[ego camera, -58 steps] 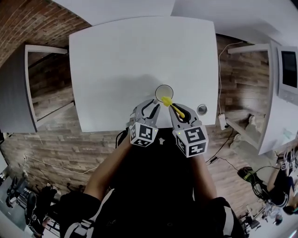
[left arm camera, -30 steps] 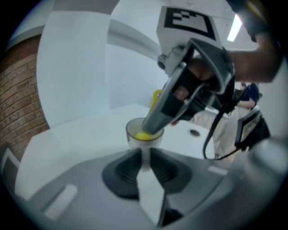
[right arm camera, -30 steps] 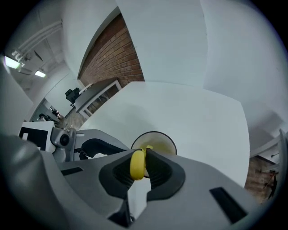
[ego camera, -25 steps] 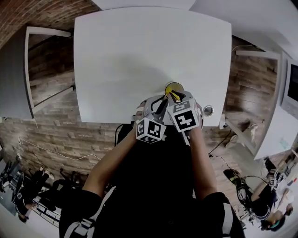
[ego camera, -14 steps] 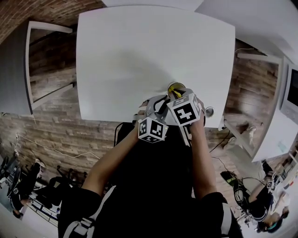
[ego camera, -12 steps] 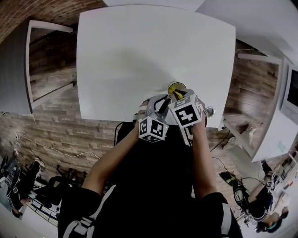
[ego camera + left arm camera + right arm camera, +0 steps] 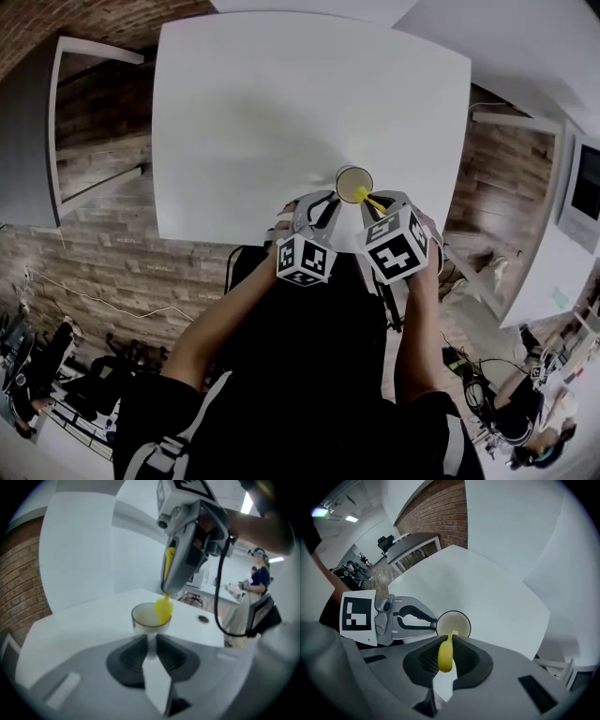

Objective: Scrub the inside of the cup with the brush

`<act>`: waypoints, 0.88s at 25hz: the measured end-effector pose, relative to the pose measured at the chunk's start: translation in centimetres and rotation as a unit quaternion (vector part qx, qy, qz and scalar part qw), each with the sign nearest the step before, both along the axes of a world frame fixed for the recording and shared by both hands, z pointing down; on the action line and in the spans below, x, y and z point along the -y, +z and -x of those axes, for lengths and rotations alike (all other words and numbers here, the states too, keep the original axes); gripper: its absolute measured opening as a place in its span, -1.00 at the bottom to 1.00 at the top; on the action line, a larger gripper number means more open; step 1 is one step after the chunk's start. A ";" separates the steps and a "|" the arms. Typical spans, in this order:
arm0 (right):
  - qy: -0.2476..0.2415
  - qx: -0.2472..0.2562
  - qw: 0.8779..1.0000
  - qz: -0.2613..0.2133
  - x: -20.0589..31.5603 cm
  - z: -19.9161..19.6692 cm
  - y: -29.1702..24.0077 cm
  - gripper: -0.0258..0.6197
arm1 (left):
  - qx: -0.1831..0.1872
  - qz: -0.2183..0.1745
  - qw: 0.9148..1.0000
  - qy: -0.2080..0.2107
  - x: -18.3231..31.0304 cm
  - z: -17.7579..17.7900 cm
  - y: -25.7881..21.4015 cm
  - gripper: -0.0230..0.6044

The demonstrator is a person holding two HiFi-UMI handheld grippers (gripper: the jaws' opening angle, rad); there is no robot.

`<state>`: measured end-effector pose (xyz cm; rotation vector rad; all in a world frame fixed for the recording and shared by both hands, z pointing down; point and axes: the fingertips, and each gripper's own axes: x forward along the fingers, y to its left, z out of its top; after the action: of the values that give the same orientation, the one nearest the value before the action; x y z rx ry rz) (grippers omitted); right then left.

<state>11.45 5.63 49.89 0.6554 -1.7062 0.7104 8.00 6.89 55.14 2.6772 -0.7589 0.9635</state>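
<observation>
Yellow brush [image 7: 446, 654] clamped in right gripper [image 7: 446, 643], head at the rim of the cup [image 7: 353, 184]. Cup stands by the near edge of the white table [image 7: 281, 112], toward its right corner; left gripper [image 7: 151, 646] pinches its near side. Likely risk: bristles snag the rim, levering the cup out of that thin pinch and over the edge.

The cup [image 7: 353, 184] was cream-white with a thin dark rim, and the brush [image 7: 445, 657] bright yellow. The left gripper [image 7: 151, 641] and right gripper [image 7: 451, 641] were grey with black pads, their cubes patterned in black-and-white squares. The table [image 7: 281, 112] was plain white, the wall [image 7: 440, 513] red-brown brick.
</observation>
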 end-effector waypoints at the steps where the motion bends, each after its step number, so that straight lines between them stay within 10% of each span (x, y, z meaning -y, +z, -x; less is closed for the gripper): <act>1: -0.002 0.002 1.000 0.006 0.0 0.2 0.5 -0.83 | 0.000 0.000 1.000 0.000 0.0 0.0 0.0 -0.72; 22: 0.028 -0.009 0.998 0.057 1.3 0.7 4.9 -0.83 | 0.004 -0.006 1.000 -0.004 0.0 -0.2 0.2 -0.72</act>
<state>10.78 4.30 54.74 0.6308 -1.6227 0.8325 8.24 6.86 55.32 2.6787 -0.7792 0.9716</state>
